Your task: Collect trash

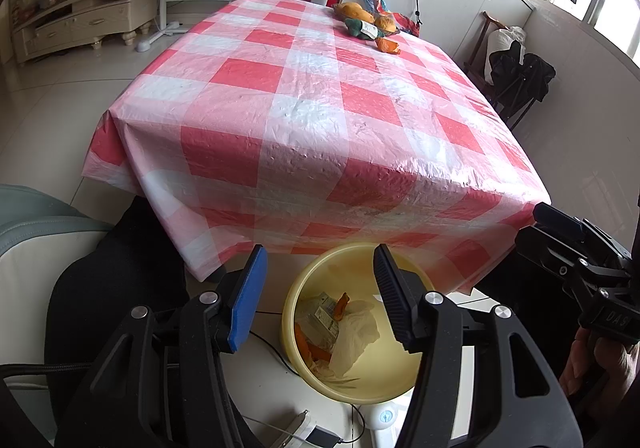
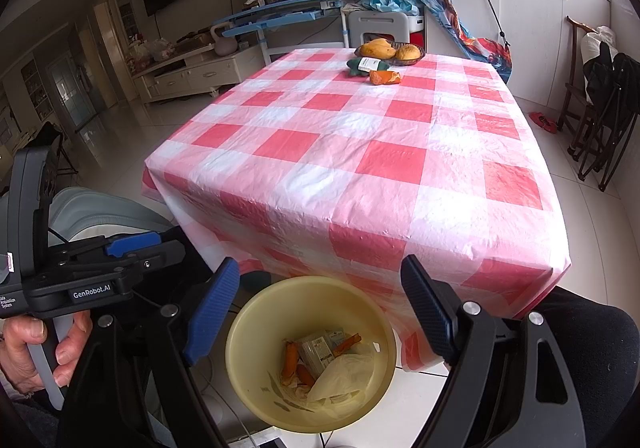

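Observation:
A yellow bin (image 1: pixel 296 288) (image 2: pixel 240 328) stands on the floor below the table's near edge, holding orange peels, a wrapper and a white tissue (image 2: pixel 340 372). My left gripper (image 1: pixel 320 288) is open and empty above the bin. My right gripper (image 2: pixel 320 312) is open and empty above it too. On the far side of the red-checked table (image 1: pixel 320 107) (image 2: pixel 360 151) lie an orange peel (image 1: pixel 387 45) (image 2: pixel 385 77) and a dark green wrapper with a white label (image 1: pixel 362 27) (image 2: pixel 368 65).
A dish with mangoes (image 2: pixel 390 49) (image 1: pixel 360 12) stands at the table's far edge. A white chair (image 2: pixel 378 27) and blue desk (image 2: pixel 288 7) stand behind it. Black folding chairs (image 2: pixel 604 115) stand at right. A grey-green seat (image 1: pixel 24 232) is at left.

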### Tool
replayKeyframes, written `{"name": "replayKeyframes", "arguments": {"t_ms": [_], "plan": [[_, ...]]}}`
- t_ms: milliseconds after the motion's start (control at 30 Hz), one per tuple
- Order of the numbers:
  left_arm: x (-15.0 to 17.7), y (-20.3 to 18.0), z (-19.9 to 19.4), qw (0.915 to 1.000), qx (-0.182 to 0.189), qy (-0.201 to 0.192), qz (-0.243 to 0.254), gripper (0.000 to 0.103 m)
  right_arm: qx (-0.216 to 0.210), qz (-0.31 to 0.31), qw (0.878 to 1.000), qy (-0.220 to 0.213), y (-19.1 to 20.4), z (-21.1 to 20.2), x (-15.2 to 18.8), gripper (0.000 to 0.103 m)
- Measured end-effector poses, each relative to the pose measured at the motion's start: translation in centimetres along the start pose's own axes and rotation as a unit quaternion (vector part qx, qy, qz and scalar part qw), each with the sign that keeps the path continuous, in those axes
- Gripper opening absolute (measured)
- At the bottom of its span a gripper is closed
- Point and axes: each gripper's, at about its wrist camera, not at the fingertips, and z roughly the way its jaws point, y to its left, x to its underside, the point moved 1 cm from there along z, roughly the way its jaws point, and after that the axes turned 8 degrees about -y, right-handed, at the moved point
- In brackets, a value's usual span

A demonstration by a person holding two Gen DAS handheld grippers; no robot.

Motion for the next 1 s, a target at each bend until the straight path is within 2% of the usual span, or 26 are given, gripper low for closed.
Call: {"name": "replayKeyframes", "arguments": {"t_ms": [1000], "plan": [[0.05,0.08,0.02,1.0000,0.000,0.000,0.000,0.055,0.000,-0.001,1.000,0.000,0.05,0.04,0.02,0.079]]}}
